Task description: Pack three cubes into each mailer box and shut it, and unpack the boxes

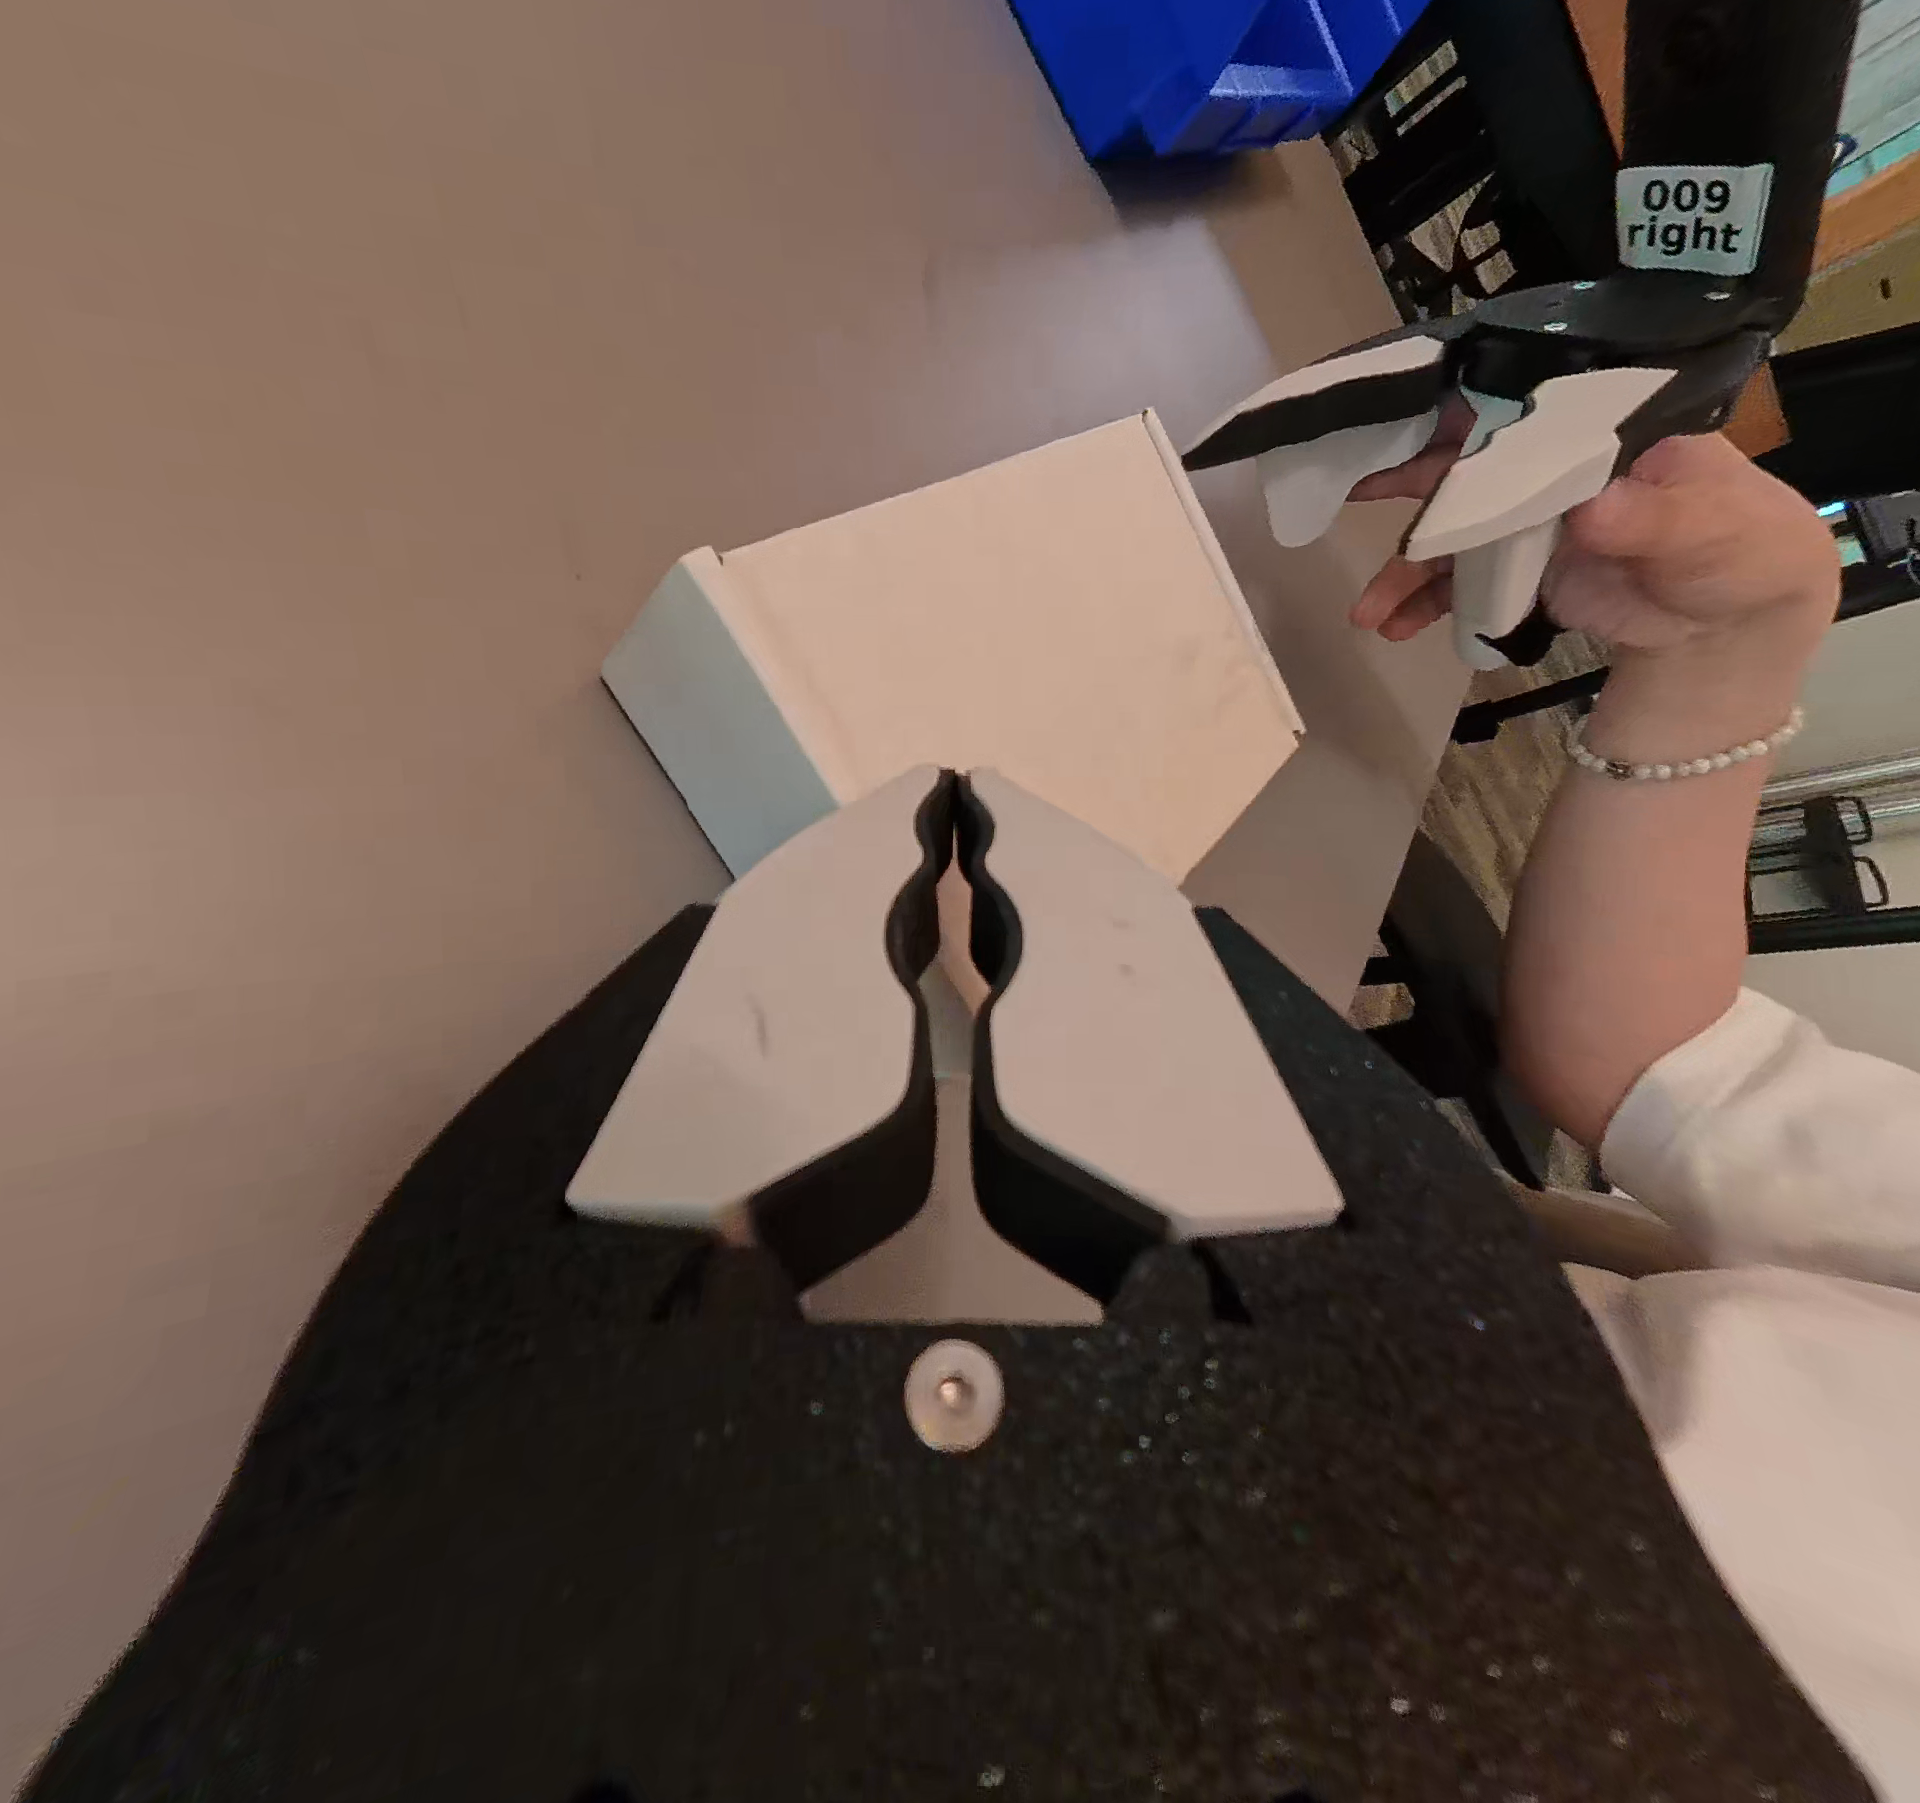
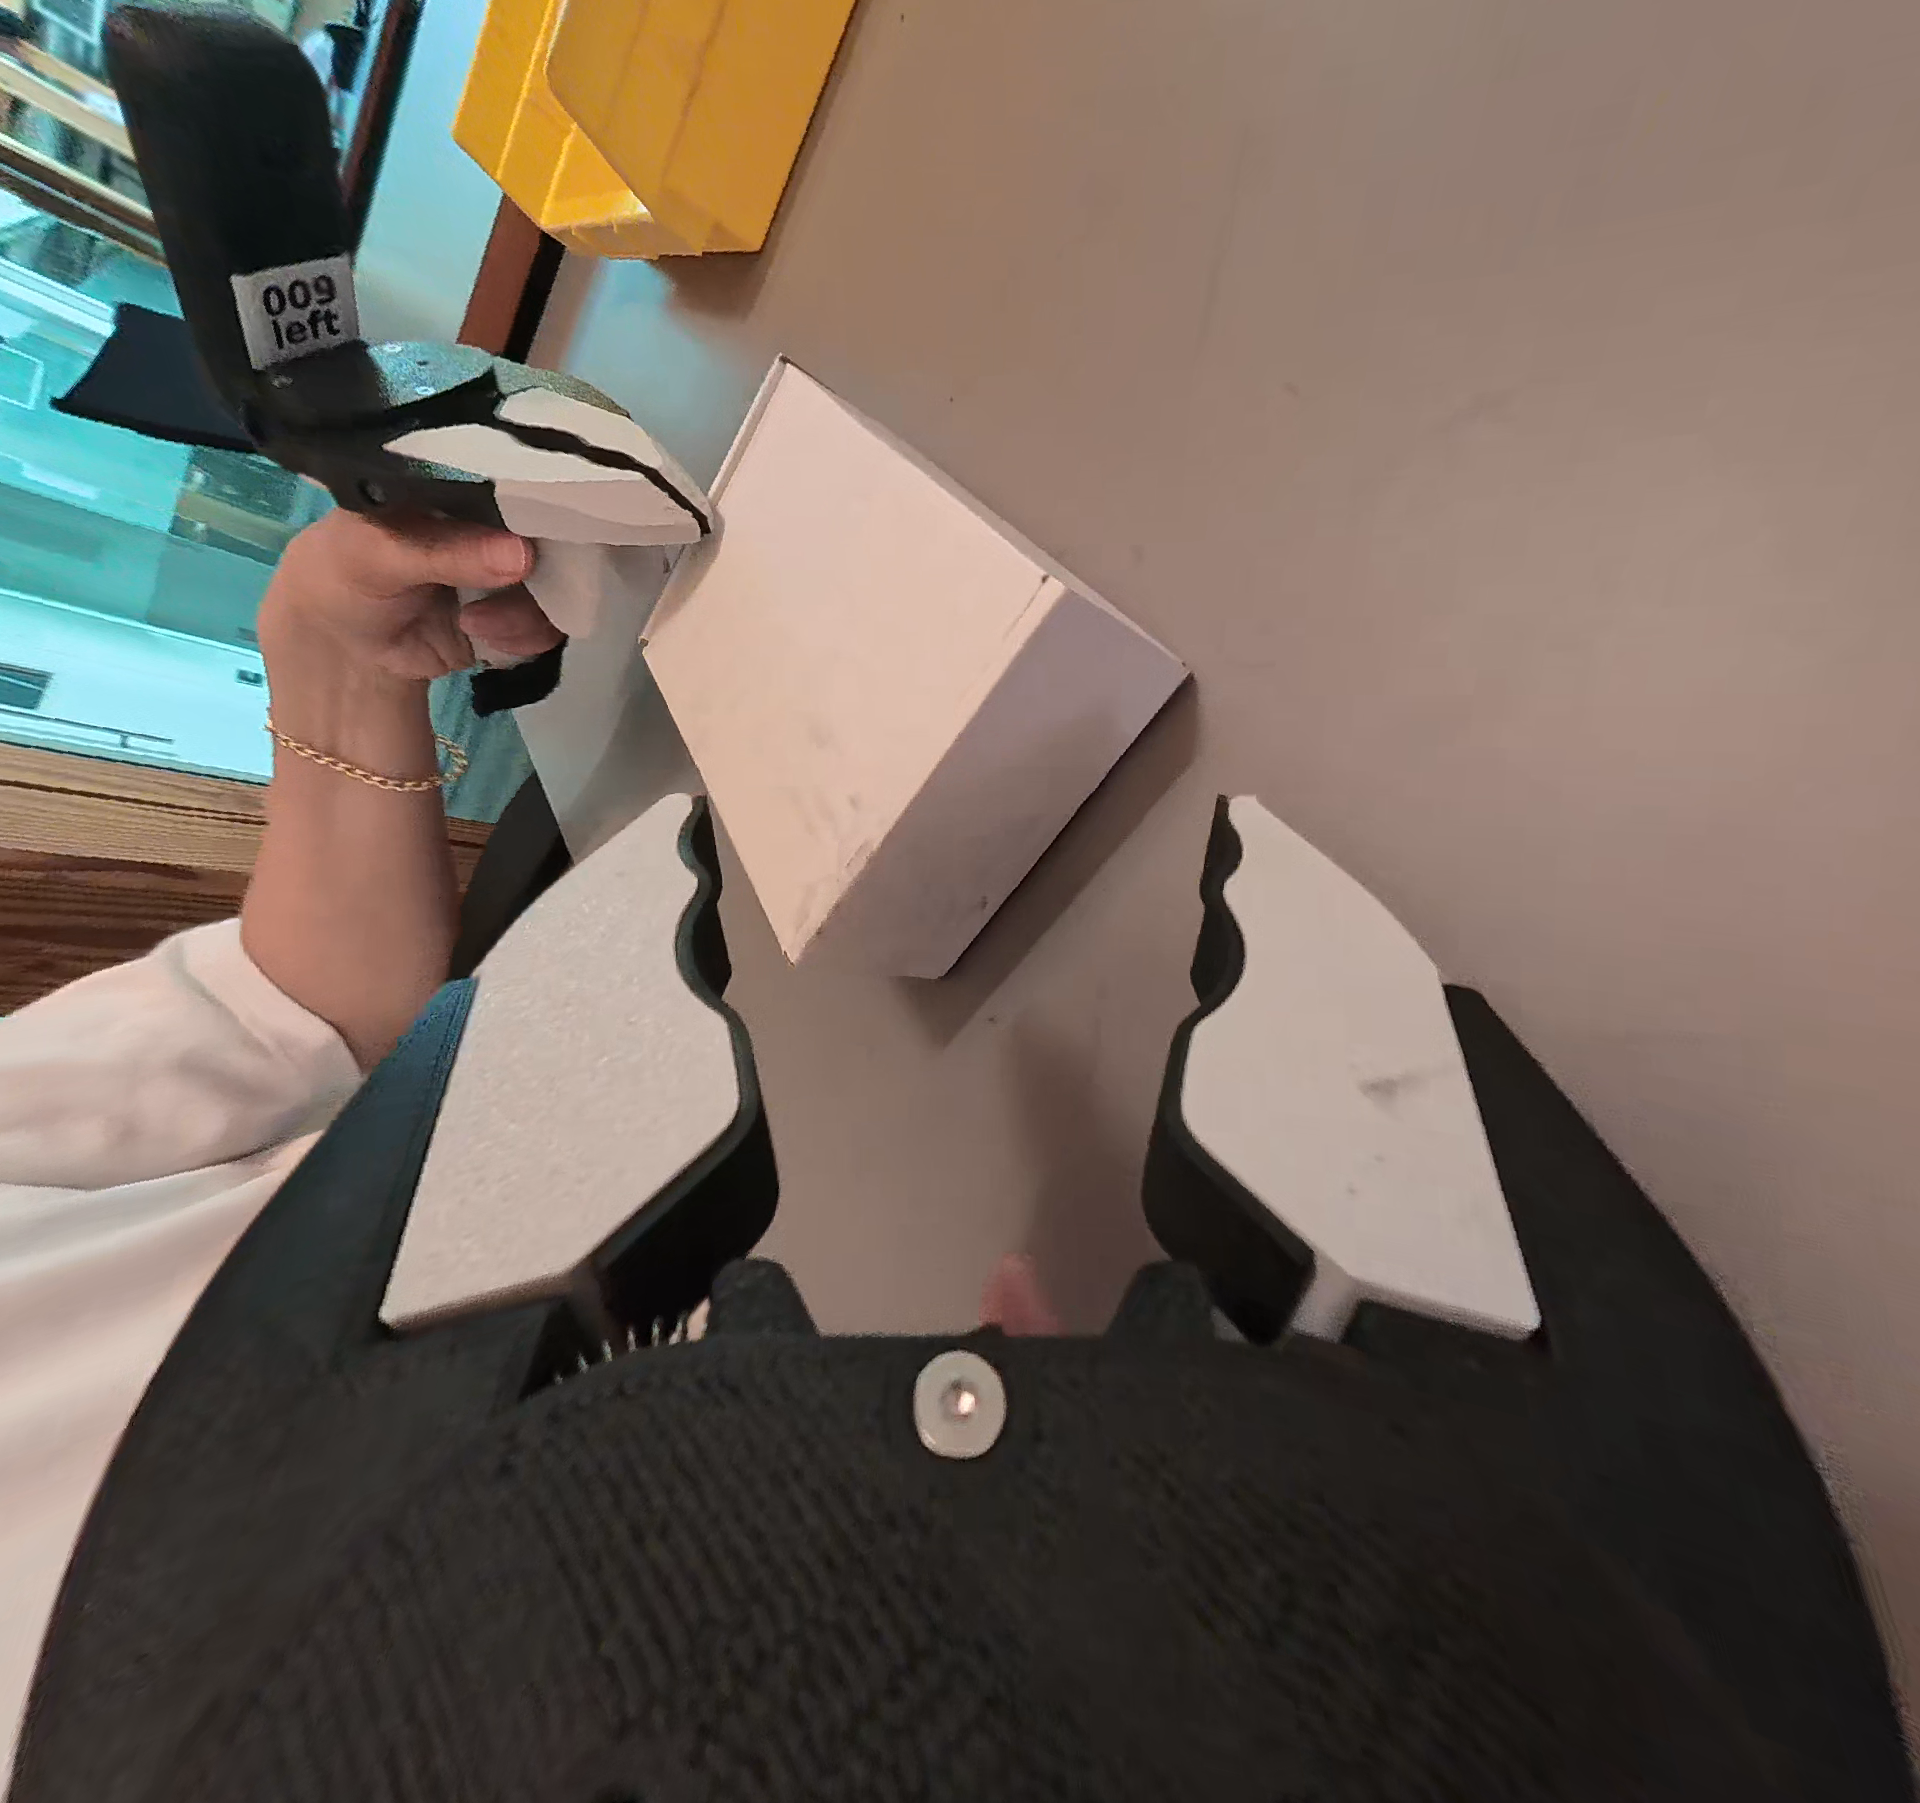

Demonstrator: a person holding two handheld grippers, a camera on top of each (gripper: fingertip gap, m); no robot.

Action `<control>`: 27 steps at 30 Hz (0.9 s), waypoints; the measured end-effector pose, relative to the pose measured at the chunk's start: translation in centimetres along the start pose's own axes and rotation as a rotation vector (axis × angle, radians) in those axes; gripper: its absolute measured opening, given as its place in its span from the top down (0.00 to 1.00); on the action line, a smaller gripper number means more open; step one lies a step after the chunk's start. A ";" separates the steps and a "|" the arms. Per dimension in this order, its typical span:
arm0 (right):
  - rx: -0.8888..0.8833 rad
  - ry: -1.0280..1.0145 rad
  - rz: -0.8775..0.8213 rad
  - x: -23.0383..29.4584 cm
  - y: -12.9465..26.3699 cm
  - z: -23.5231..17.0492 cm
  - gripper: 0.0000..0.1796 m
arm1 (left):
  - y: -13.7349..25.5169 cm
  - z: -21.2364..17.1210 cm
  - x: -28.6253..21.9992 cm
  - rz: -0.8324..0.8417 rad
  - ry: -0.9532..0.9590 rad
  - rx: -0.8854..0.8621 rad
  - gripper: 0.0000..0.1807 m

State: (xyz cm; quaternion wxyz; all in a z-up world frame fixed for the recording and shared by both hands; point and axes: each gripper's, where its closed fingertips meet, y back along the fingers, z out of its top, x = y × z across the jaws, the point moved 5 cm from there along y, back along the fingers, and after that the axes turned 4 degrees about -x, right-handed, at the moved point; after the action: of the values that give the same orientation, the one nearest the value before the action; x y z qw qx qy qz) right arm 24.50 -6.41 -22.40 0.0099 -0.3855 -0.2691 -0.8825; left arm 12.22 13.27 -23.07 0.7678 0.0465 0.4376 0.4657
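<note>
A closed white mailer box (image 1: 997,631) lies flat on the tan table; it also shows in the right wrist view (image 2: 862,652). My left gripper (image 1: 954,789) is shut with nothing between its fingers, and its tips rest at the box's near edge. In the right wrist view the left gripper (image 2: 691,512) touches the box's far left edge. My right gripper (image 2: 961,818) is open and empty, with its jaws spread just short of the box's near corner. In the left wrist view the right gripper (image 1: 1304,501) hovers beside the box's far right corner. No cubes are in view.
A blue bin (image 1: 1195,18) stands at the table's far side in the left wrist view. A yellow bin (image 2: 665,60) stands at the far side in the right wrist view. The table edge (image 1: 1392,818) runs close to the box, towards the person. The grippers' ends are close to 15 centimeters from one another.
</note>
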 end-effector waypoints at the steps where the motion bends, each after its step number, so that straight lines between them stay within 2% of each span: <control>1: -0.001 -0.014 0.009 0.0 0.0 -0.1 0.50 | 0.0 0.0 0.0 -0.002 -0.006 -0.007 1.00; 9: 0.004 -0.127 0.102 0.7 -1.0 -2.3 0.48 | 0.8 -0.4 0.8 -0.011 -0.038 -0.065 1.00; 12: -0.033 -0.192 0.115 0.9 -1.5 -2.0 0.41 | 1.0 -0.6 0.9 -0.032 -0.038 -0.091 1.00; 16: 0.037 -0.247 0.191 2.3 -3.0 -2.3 0.45 | 1.3 -0.7 1.3 -0.041 -0.039 -0.111 1.00; 25: 0.084 -0.348 0.213 2.9 -6.5 -0.9 0.38 | 2.2 -0.9 2.1 -0.070 -0.019 -0.141 1.00; 27: 0.085 -0.364 0.247 3.5 -7.2 -0.3 0.40 | 2.2 -1.0 2.1 -0.049 -0.042 -0.145 1.00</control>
State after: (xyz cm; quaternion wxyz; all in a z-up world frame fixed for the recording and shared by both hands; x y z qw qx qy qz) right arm 20.19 0.23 -23.55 0.0856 -0.5678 -0.2542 -0.7783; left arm 10.41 15.78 -23.92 0.7893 -0.0102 0.3877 0.4760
